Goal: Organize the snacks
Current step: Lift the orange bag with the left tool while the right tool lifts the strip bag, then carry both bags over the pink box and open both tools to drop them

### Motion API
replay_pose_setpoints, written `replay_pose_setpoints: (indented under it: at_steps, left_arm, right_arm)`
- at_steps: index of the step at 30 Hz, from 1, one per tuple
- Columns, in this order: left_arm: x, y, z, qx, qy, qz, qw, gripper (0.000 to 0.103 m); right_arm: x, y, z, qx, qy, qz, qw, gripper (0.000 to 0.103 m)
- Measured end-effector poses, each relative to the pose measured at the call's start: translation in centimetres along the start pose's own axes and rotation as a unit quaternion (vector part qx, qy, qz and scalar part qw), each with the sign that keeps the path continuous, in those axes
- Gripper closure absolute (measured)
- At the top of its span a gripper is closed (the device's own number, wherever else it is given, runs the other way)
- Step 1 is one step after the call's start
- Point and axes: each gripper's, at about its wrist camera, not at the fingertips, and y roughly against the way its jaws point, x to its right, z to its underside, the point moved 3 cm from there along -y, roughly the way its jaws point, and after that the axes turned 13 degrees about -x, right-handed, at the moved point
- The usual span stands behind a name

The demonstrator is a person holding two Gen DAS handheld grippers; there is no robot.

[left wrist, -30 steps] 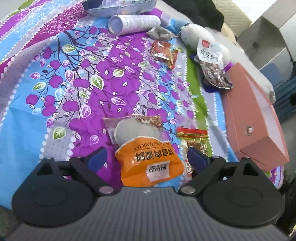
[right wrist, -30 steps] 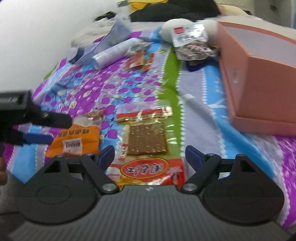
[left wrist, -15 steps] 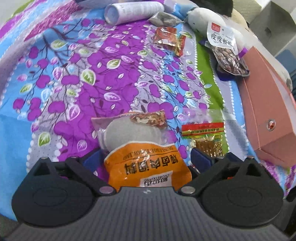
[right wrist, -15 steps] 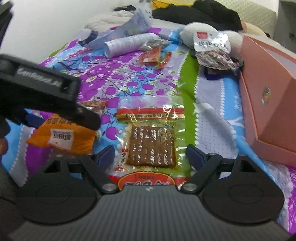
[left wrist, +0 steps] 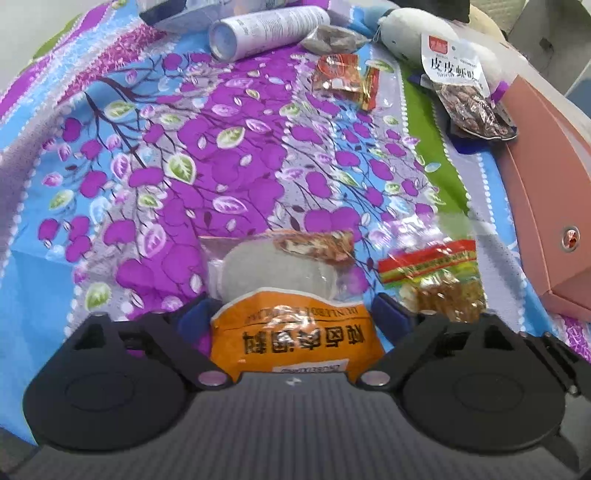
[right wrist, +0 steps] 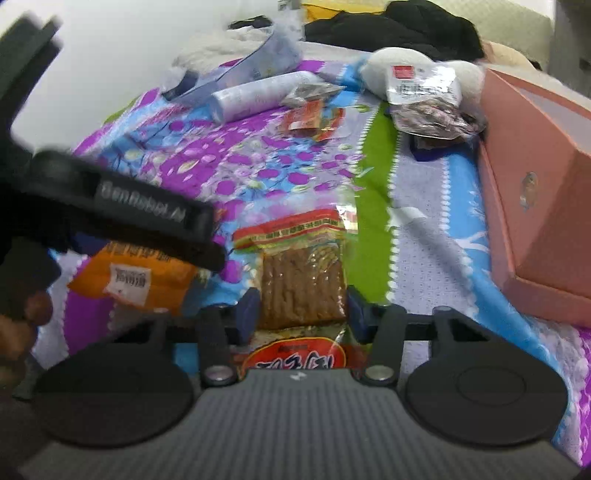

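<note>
An orange snack pack with a clear end lies on the flowered bedspread, between the fingers of my left gripper, which stand wide on either side of it. It also shows in the right wrist view, partly behind the left gripper's body. A red and clear pack of brown crackers lies between the fingers of my right gripper, which have drawn in to its sides; whether they clamp it I cannot tell. It also shows in the left wrist view.
A pink box stands at the right edge of the bed. Further back lie a white tube, a small red snack pack, a white-labelled bag of dark snacks and a white plush toy.
Both grippers have moved forward and down over their packs. The right gripper's fingers have narrowed from wide open to the sides of the cracker pack. The left stays wide.
</note>
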Motion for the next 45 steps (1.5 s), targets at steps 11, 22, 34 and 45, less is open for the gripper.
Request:
replay_pose_setpoints:
  at_steps: [11,22,34,45]
  left_arm:
    - [-1.8,2.3,0.3,0.013,0.001,0.023,0.9996,0.026]
    - [-0.4,7.7,0.5,0.055,-0.030,0.050,0.9967,0.028]
    - [3.9,12.0,0.6,0.094,-0.107,0.080,0.9866,0.028]
    - [8.1,11.4,1.7,0.083,-0.164,0.114,0.9763,0.028]
  right_arm:
    - [1.4,1.3,0.3,-0.002,-0.031,0.009,0.999,0.052]
    - [2.4,6.6,-1.1,0.045,-0.067,0.020,0.997,0.053]
    - [3.7,12.9,-0.6,0.089,-0.101,0.042,0.990,0.053]
    - [6.7,15.4,2.3,0.094,-0.149,0.081,0.981,0.053]
